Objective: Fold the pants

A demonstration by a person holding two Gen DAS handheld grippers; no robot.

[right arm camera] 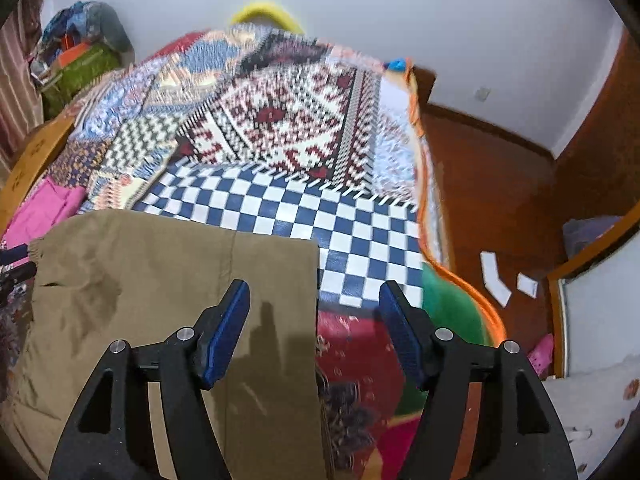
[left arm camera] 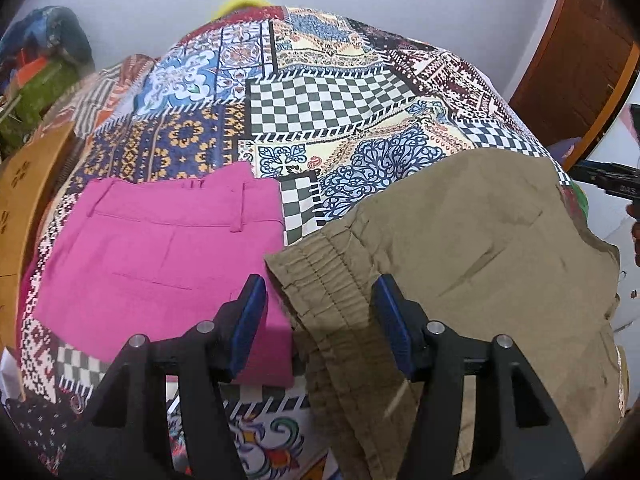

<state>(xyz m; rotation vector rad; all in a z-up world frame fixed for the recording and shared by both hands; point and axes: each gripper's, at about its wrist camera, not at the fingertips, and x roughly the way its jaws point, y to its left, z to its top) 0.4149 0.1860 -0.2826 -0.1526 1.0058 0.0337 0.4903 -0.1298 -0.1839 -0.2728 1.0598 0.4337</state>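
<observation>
Patchwork bedspread (left arm camera: 320,112) fills both views; my khaki pants (left arm camera: 460,240) lie folded lower right in the left view, soft, light and floppy. I'd pinch the gathered waistband (left arm camera: 320,280). Left tongs (left arm camera: 318,304) and right tongs (right arm camera: 314,312) are spread, holding nothing.

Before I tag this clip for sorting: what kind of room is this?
Likely a bedroom. Folded khaki pants and pink pants lie on a bed under a patchwork bedspread, with a wooden frame at its edge.
</observation>
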